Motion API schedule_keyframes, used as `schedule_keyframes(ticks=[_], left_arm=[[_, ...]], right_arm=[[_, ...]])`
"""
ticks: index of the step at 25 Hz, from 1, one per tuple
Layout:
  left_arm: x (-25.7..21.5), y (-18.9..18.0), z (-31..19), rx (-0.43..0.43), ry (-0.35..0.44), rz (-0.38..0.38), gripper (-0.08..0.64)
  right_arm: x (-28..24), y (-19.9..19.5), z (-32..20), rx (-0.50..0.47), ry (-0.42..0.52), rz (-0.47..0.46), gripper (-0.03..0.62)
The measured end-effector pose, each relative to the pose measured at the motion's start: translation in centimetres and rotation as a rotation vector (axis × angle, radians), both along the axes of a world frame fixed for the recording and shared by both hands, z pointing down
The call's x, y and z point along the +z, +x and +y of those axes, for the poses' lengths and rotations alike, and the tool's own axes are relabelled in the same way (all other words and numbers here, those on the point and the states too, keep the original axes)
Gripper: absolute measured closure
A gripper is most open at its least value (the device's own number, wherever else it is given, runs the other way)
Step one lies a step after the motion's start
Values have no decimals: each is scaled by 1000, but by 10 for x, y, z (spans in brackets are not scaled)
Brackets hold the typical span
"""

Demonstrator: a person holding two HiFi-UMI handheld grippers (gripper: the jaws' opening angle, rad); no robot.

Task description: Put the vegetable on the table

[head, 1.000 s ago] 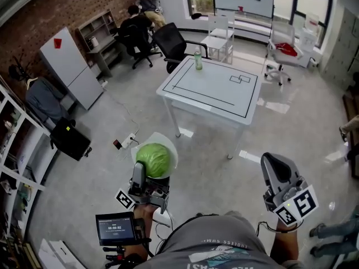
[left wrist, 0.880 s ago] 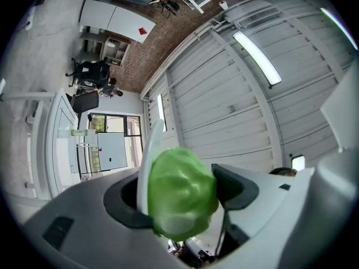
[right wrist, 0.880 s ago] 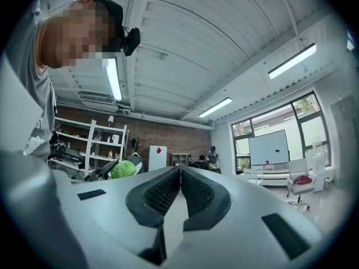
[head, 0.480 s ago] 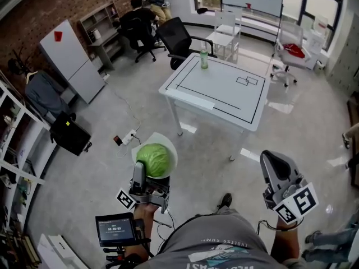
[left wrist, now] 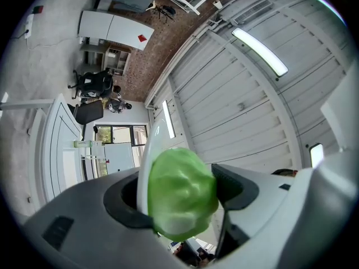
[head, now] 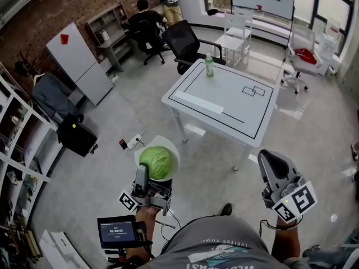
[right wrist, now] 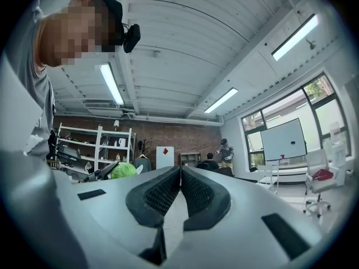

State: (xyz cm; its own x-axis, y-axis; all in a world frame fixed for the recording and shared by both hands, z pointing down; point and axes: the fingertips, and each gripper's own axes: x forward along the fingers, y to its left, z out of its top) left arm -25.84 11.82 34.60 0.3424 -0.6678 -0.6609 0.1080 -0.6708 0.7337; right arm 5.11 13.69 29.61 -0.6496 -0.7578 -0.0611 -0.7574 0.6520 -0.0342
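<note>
Short of the bench (head: 224, 97), over the grey floor (head: 213, 156) off its near-left corner, the left hand-held gripper (head: 152, 175) has the cabbage (head: 157, 161) clamped between its jaws, which stand fairly wide around the round, pale-green head. A thin white plate-like disc (head: 168, 144) lies flat against one side of the cabbage, between it and one jaw, while the other jaw's dark pad presses the leaves directly. The cabbage is well apart from the bench and touches nothing else. Off the bench's near-right corner, the right hand-held gripper (head: 268, 160) has its ribbed pads together with nothing between them. On the bench itself, a bottle (head: 209, 65) with a green cap stands upright at the far-left corner. The rest of the white top shows only black outline markings.
</note>
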Motion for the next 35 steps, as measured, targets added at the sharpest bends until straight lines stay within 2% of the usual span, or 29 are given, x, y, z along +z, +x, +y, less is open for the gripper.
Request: schedule_keyframes(ticks=[14, 24, 35], left_arm=[[-1, 68, -59, -48, -16, -10, 235], [14, 68, -116, -11, -44, -16, 235], [4, 54, -198, 76, 21, -1, 235]], right_arm=[[16, 69, -71, -62, -14, -47, 584], [28, 67, -115, -25, -43, -39, 584], [11, 46, -161, 71, -13, 4, 584]])
